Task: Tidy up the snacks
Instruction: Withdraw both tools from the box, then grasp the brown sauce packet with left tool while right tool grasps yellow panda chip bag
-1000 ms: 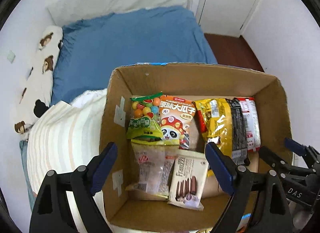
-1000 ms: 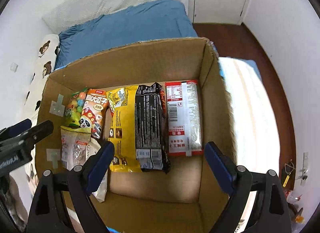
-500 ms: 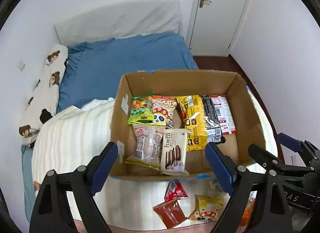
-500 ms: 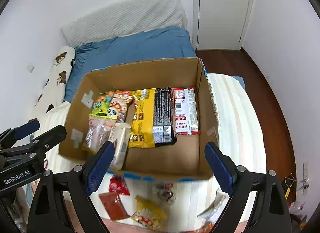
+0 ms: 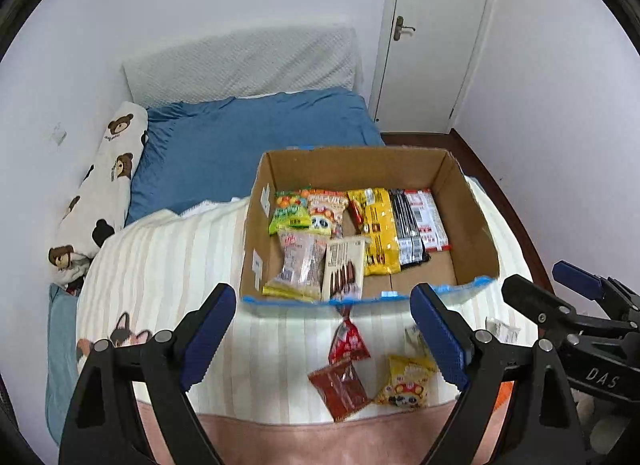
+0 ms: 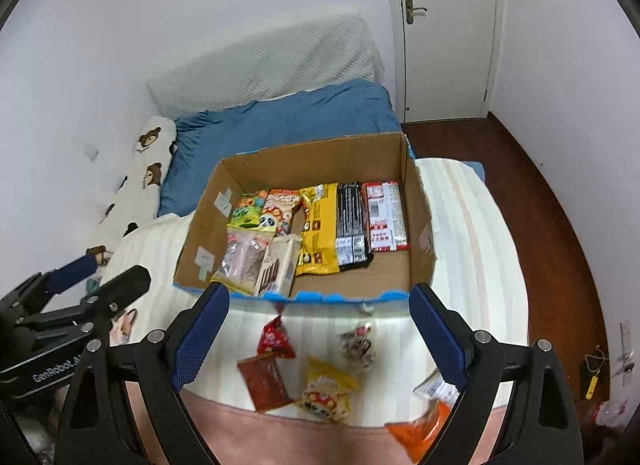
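— Where have the snacks ended up?

— Most lie flat in the cardboard box point(image 5: 472, 209) at the centre of both views, on the striped blanket point(image 5: 168, 257). A green candy bag point(image 5: 290, 214) and a panda packet point(image 5: 326, 213) sit at the far left, a yellow bag point(image 5: 378, 233), a black pack point(image 5: 406, 231) and a red-and-white pack point(image 5: 428, 219) run rightward, and a wafer packet point(image 5: 344, 267) lies nearest the front wall.

— And outside it?

— In the lower middle of the frame, on the blanket: a small red pouch point(image 6: 276, 341), a dark red sachet point(image 6: 266, 381) and a yellow mushroom bag point(image 6: 326, 391), near each other.

— The tools?

— The left gripper point(image 5: 322, 335) and the right gripper point(image 6: 318, 333) both hover before the box, fingers point(image 5: 208, 331) spread wide, pinching nothing.
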The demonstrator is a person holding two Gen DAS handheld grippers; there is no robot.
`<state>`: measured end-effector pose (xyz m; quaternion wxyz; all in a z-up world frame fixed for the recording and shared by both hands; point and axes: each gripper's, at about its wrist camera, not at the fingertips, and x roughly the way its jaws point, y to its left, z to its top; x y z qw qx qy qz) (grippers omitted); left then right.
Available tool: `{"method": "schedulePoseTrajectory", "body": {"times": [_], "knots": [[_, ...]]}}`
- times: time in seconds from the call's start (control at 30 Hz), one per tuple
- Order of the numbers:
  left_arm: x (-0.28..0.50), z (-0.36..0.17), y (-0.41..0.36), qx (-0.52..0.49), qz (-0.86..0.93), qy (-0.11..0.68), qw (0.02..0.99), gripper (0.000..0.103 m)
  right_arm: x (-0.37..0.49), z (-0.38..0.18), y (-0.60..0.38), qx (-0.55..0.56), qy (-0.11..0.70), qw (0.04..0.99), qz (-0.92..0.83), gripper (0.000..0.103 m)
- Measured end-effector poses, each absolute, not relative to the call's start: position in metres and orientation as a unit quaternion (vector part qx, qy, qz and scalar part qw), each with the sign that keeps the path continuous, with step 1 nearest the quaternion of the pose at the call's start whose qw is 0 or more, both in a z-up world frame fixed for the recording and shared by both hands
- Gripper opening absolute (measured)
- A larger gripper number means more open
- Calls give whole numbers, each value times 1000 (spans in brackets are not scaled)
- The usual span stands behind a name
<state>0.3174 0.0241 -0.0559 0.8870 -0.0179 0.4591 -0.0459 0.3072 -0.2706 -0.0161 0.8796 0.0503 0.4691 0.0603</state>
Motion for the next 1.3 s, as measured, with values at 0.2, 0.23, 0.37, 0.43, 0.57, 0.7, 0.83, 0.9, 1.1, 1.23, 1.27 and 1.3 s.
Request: {"method": "schedulePoseTrajectory", "body": {"times": [0.2,0.23,0.37,0.43,0.57,0.7,0.83,0.9,1.1,1.23,1.27,1.3], "knots": [[303,-116,23,-21,-27,529,848,89,291,-76,-294,117,530,839,46,94],[303,-133,24,-26,-25,548,836,89,290,-92,-296,129,544,828,44,94],[304,-203,26,-39,-3,620,784,89,288,-173,-295,178,609,773,30,93],[304,-231,30,-54,7,648,760,89,285,-204,-294,209,628,749,24,91],[300,-270,40,-98,24,681,725,89,286,-257,-288,251,641,725,-6,90],[304,-284,45,-133,31,684,717,89,301,-283,-264,196,643,740,0,89],[313,-293,37,-152,19,689,708,89,297,-284,-255,129,650,749,12,59],[320,-302,27,-160,4,700,696,89,293,-281,-263,117,657,744,13,52],[332,-326,-2,-118,2,708,697,65,285,-282,-280,104,677,728,25,52],[324,-321,-8,-75,-8,697,713,56,282,-289,-279,129,677,724,28,69],[318,-319,-10,-57,-7,694,718,56,282,-292,-276,122,676,726,27,70],[310,-319,-10,-42,-5,692,721,56,282,-294,-271,110,677,728,26,71]]}}
